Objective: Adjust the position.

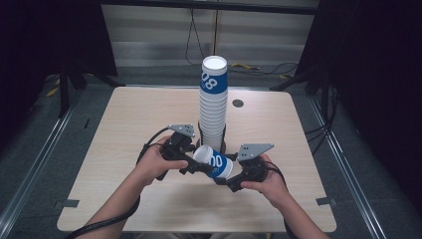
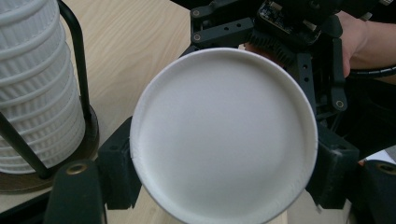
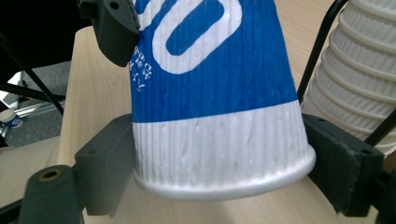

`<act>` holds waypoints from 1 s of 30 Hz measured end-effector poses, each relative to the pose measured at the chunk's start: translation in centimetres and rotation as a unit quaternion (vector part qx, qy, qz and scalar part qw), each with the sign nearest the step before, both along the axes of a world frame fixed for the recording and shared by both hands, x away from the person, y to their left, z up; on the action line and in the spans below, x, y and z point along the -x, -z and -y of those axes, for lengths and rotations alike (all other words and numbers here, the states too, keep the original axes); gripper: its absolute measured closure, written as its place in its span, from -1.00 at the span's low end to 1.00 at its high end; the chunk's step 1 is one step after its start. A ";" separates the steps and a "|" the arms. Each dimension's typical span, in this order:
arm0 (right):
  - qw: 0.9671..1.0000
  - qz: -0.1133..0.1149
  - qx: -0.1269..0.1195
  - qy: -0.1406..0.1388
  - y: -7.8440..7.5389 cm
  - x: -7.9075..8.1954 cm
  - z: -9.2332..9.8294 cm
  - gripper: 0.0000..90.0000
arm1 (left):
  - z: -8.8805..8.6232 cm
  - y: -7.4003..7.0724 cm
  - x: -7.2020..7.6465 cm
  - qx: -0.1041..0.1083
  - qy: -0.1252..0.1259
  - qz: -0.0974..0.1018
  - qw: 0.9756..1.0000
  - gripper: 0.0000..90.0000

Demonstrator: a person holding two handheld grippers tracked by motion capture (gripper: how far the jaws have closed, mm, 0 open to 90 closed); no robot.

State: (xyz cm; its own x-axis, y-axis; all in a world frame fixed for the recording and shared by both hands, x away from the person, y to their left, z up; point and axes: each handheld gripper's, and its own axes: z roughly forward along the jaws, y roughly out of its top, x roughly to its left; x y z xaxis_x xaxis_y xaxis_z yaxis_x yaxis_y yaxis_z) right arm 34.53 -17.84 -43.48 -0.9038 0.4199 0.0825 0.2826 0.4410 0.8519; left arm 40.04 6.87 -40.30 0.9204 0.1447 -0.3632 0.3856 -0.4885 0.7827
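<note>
A person is holding a blue-and-white paper cup on its side just above the table, right in front of the tall stack of cups standing in its black wire stand. The left gripper is pinching the cup's bottom end, and the right gripper is pinching its rim end, both sets of jaws pressing against the cup's sides.
</note>
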 end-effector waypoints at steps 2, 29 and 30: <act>1.000 0.002 0.004 0.001 -0.1 0.0 0.0 -0.61 | 0.0 0.1 0.0 0.002 0.002 0.004 1.000 -0.42; 0.995 -0.001 0.097 -0.019 -0.4 -0.1 0.1 -0.55 | 0.6 -0.8 1.2 -0.140 0.060 0.124 0.981 -0.55; 0.995 -0.002 0.097 -0.022 -0.4 -0.1 0.1 -0.55 | 0.7 -0.8 1.3 -0.146 0.060 0.126 0.979 -0.55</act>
State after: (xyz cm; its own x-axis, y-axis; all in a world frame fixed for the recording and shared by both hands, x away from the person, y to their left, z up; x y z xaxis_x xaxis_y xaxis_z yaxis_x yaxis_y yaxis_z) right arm 34.66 -17.90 -43.09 -0.9217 0.3879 0.0076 0.2627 0.6096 0.7479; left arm 38.78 6.15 -39.48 0.9923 0.0929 -0.0821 0.1239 -0.7353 0.6663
